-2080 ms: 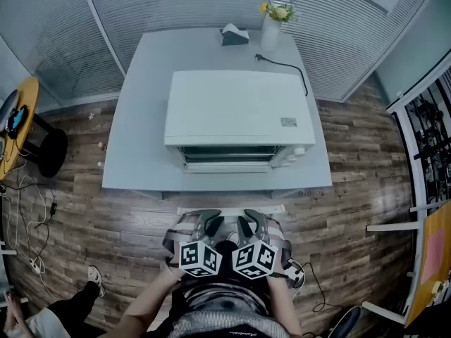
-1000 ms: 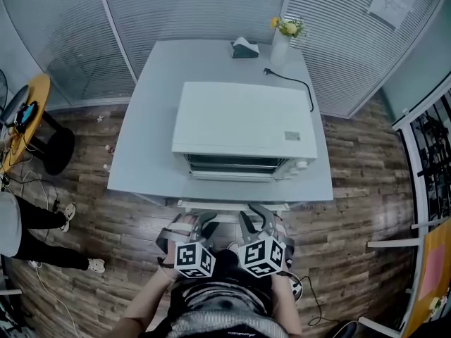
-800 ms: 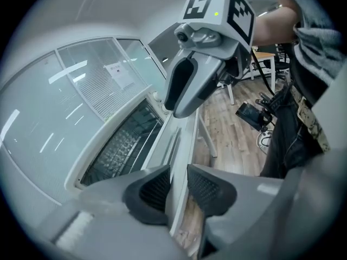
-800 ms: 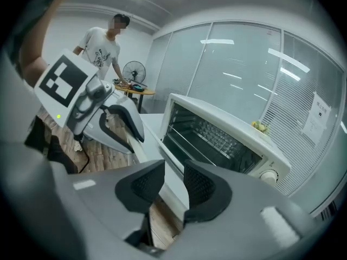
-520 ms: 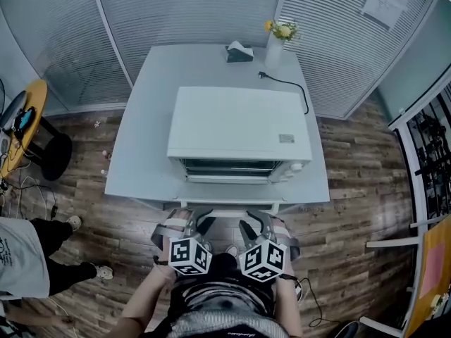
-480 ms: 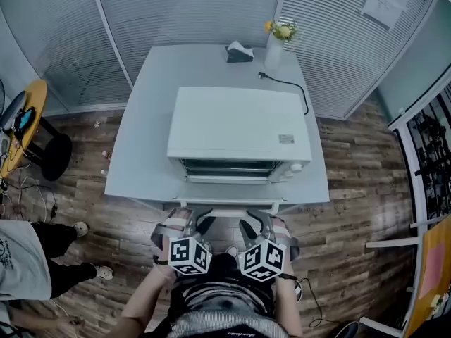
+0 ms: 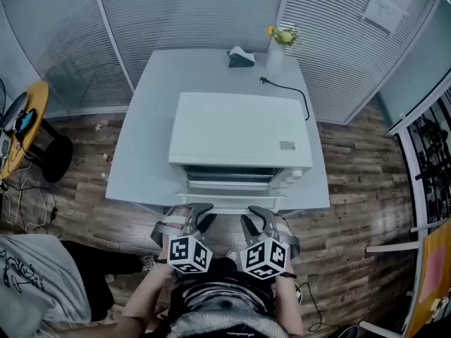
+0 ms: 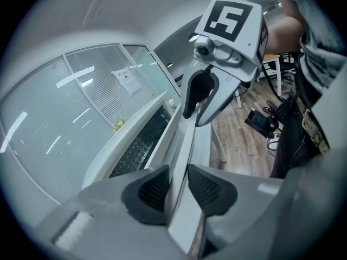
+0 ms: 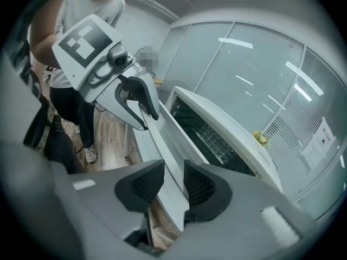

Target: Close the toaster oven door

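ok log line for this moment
toaster oven door: open | left gripper: pads on door handle, jaws just opened slightly | right gripper: pads on door handle, jaws just closing

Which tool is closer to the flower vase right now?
Right. The right tool grips the oven door at its front edge on the side of the vase, jaws just closing; the left tool, jaws just opening, grips it farther left.

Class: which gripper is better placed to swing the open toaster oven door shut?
Probably left, narrowly: the left gripper is clamped on the door handle, while the right gripper has just been closing its jaws on that same handle. Both could lift together.
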The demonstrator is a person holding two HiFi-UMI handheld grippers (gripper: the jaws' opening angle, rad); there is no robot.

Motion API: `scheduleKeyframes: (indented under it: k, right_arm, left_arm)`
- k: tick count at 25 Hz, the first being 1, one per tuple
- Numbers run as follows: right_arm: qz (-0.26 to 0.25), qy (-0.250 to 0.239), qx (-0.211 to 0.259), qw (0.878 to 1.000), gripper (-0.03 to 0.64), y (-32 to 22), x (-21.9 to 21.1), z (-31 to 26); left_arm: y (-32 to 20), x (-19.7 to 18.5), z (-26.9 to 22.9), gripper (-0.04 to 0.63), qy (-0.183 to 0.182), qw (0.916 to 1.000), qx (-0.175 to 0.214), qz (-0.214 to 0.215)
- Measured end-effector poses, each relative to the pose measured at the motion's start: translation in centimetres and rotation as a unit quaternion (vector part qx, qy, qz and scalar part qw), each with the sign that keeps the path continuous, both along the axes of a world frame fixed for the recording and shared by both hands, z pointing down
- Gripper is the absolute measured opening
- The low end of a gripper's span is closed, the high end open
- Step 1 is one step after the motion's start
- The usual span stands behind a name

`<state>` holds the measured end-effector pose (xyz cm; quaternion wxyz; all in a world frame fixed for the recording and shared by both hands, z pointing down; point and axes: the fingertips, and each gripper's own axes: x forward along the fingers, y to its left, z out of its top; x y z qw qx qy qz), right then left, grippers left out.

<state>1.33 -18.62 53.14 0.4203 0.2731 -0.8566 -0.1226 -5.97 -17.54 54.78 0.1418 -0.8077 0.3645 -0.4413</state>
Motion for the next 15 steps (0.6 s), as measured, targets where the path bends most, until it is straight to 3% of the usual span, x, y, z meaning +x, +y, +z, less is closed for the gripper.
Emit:
scheduleKeyframes:
  k: [15]
  right_arm:
    - [0.003,-0.059,0.027,0.998,0.118,-5.7,-1.3,-2.9]
  left_arm:
    - [-5.4,-1.3,-3.0,0.129,0.003,0.9987,0.041,-0.032]
